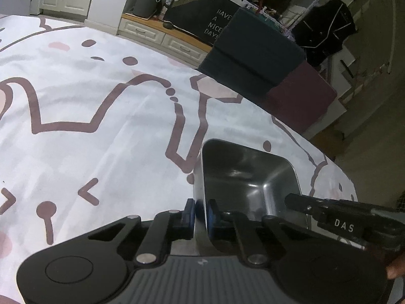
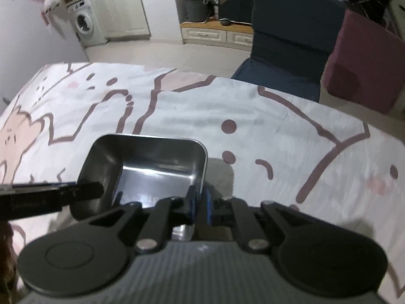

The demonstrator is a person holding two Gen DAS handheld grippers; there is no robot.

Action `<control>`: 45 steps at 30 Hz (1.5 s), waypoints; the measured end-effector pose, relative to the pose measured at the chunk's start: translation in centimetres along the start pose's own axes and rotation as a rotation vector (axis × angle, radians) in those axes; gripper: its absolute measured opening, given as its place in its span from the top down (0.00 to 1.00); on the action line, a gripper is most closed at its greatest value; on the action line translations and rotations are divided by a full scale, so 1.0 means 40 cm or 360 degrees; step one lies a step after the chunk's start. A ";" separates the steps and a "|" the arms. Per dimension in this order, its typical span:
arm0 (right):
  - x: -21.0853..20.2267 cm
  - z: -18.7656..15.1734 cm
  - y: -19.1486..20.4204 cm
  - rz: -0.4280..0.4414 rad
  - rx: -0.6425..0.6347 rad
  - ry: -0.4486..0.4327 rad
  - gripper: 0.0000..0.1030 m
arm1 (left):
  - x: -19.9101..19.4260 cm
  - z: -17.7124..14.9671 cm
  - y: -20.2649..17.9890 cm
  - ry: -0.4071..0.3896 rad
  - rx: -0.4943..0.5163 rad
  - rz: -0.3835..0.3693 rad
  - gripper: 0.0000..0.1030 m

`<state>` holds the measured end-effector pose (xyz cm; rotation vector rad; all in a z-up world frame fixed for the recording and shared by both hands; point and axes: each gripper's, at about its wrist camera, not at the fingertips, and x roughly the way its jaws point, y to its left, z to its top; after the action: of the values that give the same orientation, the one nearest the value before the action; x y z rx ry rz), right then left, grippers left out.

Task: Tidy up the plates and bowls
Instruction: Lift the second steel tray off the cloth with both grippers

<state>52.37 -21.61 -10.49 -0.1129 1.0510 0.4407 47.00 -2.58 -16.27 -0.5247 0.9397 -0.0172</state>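
Note:
A rectangular steel bowl (image 1: pixel 248 177) with rounded corners and nothing inside it sits over the patterned tablecloth (image 1: pixel 101 101). My left gripper (image 1: pixel 200 207) is shut on the bowl's left wall, one blue pad inside and one outside. In the right wrist view the same bowl (image 2: pixel 152 162) lies ahead and to the left, and my right gripper (image 2: pixel 200 195) is shut on its right wall. Each gripper shows in the other's view: the right gripper (image 1: pixel 298 202) at the bowl's right side, the left gripper (image 2: pixel 88 190) at its left side. Whether the bowl touches the cloth I cannot tell.
The tablecloth (image 2: pixel 253 116) is white with brown and pink cartoon marks. Beyond the table's far edge stand a dark blue chair (image 2: pixel 291 38) and a maroon seat (image 2: pixel 362 60). Cabinets, a washing machine (image 2: pixel 84 24) and a grey bin (image 2: pixel 196 7) line the back wall.

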 end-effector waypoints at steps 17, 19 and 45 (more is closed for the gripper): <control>-0.216 -0.058 0.073 -0.0040 0.0096 -0.0245 0.94 | -0.227 -0.007 -0.068 -0.0149 0.0132 -0.0066 0.94; -0.266 -0.074 0.091 -0.0047 0.0095 -0.0282 0.94 | -0.281 -0.019 -0.083 -0.0170 0.0164 -0.0076 0.94; -0.727 -0.396 0.321 -0.0033 0.0094 -0.0585 0.93 | -0.759 -0.275 -0.075 -0.0360 0.0395 -0.0128 0.94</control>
<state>22.15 -23.32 8.04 0.0106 0.6998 0.3933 20.93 -2.64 3.04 -0.3256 0.6833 -0.1426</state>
